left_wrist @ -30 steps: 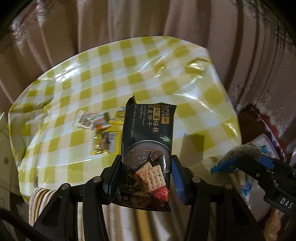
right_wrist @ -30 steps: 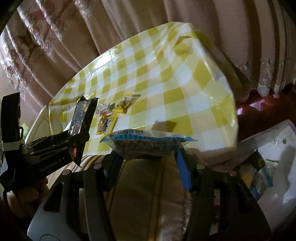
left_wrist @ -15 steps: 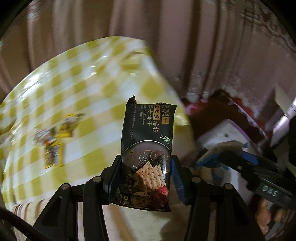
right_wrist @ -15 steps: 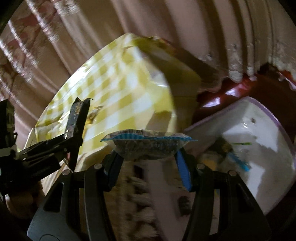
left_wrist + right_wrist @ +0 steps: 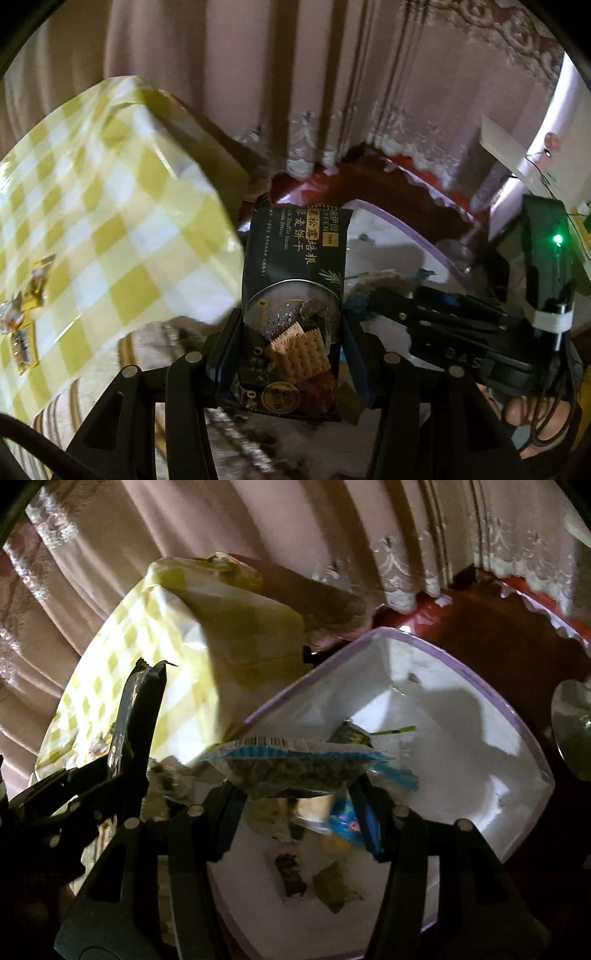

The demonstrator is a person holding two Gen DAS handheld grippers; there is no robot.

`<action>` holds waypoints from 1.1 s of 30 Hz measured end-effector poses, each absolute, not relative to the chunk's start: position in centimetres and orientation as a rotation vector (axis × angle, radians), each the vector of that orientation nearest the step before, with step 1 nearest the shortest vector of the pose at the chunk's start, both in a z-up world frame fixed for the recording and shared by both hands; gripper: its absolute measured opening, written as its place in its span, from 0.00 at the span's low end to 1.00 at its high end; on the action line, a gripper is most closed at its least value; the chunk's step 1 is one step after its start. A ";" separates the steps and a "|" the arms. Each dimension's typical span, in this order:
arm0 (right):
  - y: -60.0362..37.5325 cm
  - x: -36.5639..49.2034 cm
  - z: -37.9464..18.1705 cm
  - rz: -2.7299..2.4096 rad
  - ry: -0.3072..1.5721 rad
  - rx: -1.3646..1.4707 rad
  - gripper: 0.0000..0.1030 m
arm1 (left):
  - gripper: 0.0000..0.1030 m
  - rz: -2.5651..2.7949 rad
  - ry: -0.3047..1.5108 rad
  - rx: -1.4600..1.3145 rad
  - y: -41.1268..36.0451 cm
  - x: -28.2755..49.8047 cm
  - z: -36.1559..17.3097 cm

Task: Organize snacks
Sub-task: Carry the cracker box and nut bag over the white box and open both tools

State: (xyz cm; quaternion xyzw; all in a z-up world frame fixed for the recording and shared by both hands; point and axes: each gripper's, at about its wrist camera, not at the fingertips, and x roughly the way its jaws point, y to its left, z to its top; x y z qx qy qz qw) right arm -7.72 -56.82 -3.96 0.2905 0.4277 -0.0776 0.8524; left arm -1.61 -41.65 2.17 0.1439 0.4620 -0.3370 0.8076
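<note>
My left gripper (image 5: 291,354) is shut on a black cracker packet (image 5: 295,288), held upright off the right edge of the table. My right gripper (image 5: 295,801) is shut on a clear snack bag with a blue and white edge (image 5: 295,766), held above a white bin with a purple rim (image 5: 461,738). Several small snack packets lie in the bin's bottom (image 5: 332,886). The bin's rim (image 5: 406,229) also shows behind the cracker packet in the left wrist view. The left gripper with its packet (image 5: 136,716) stands left of the bin in the right wrist view.
The table with a yellow checked cloth (image 5: 110,206) is to the left, with small yellow packets (image 5: 26,325) on it. Pink curtains (image 5: 295,74) hang behind. The floor is dark red (image 5: 498,635). A striped cloth (image 5: 92,398) lies below the table edge.
Both grippers have swung right, away from the table. The white bin now fills the right wrist view, and the held packets stay gripped.
</note>
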 end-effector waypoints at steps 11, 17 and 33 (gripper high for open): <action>-58.3 -8.4 -4.0 -0.223 0.913 0.632 0.69 | 0.60 -0.779 1.021 0.306 -43.2 -1.5 1.8; -57.9 -8.4 -3.4 -0.210 0.908 0.614 0.70 | 0.60 -0.745 1.011 0.263 -41.2 -0.9 2.4; -55.2 -7.4 -1.6 -0.202 0.932 0.524 0.70 | 0.61 -0.644 1.000 0.096 -32.2 0.3 3.0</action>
